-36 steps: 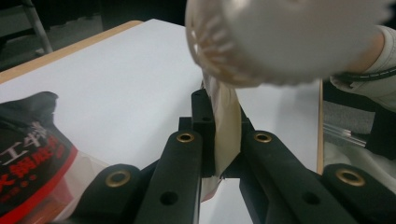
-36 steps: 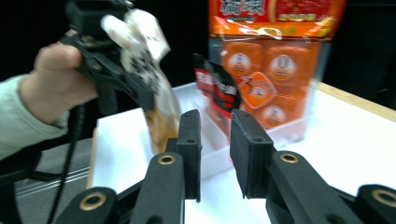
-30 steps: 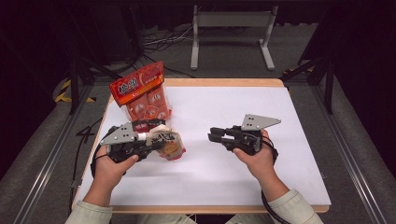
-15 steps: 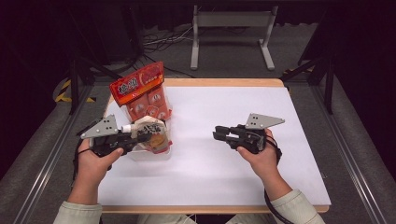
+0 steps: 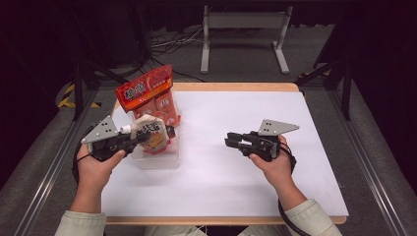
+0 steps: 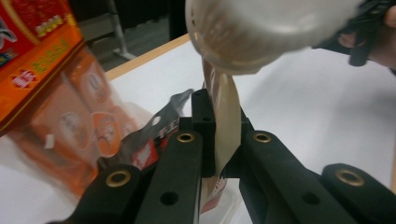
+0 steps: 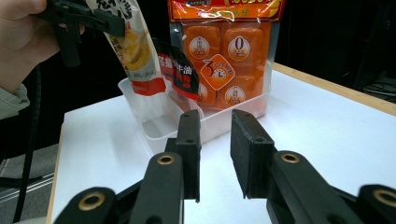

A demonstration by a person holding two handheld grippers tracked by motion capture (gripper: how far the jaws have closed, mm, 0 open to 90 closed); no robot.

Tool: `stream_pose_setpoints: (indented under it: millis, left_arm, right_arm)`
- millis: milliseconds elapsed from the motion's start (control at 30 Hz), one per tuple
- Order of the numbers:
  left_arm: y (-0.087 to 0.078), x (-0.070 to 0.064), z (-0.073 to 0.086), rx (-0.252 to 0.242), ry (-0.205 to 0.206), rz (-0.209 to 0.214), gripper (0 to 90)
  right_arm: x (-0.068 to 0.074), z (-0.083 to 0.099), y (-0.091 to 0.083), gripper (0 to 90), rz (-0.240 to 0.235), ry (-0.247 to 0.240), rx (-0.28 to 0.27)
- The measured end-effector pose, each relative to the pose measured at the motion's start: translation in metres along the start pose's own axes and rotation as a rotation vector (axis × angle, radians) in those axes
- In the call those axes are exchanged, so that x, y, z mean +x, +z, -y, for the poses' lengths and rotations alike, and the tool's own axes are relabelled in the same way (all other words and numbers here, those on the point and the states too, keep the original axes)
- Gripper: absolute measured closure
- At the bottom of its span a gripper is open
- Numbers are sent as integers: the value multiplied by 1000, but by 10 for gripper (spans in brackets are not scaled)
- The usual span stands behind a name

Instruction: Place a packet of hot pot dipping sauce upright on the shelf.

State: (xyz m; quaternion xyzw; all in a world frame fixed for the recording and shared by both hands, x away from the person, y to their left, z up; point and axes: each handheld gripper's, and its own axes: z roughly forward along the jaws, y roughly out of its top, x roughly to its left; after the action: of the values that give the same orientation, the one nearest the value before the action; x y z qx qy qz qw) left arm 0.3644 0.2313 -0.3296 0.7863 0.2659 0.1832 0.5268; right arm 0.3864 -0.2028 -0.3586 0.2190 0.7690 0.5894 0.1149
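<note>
While my left hand does the holding, this is how things lie:
Left gripper [image 5: 158, 133]: left of centre in the high view, jaws closed on the edge of a sauce pouch [image 5: 150, 132].
Sauce pouch: hanging over the clear tray [image 5: 160, 161], its cap [image 6: 261, 28] at the top of the left gripper view.
Right gripper [image 5: 231, 139]: right of centre, jaws a little apart, holding nothing, well apart from the tray.
Orange snack pack [image 5: 150, 96]: standing in the tray's far end, upper left.
Table [image 5: 236, 187]: white top.
</note>
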Motion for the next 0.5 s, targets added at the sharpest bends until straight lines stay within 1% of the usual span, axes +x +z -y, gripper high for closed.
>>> stream_pose_setpoints:
  millis: [100, 167, 300, 367, 500]
  left_arm:
    - [0, 1, 1, 13, -7, -41, 875]
    - [0, 1, 1, 21, -4, -58, 875]
    - [1, 2, 3, 43, 0, -57, 873]
    - [3, 3, 3, 60, 10, -67, 873]
    - [4, 2, 4, 76, 38, -98, 874]
  right_arm:
    - [-1, 1, 0, 738, 1, 2, -1]
    - [-1, 1, 0, 738, 2, 3, -2]
    - [-1, 1, 0, 738, 1, 3, 1]
    - [-1, 2, 1, 738, -2, 3, 5]
    - [0, 3, 3, 738, -4, 2, 10]
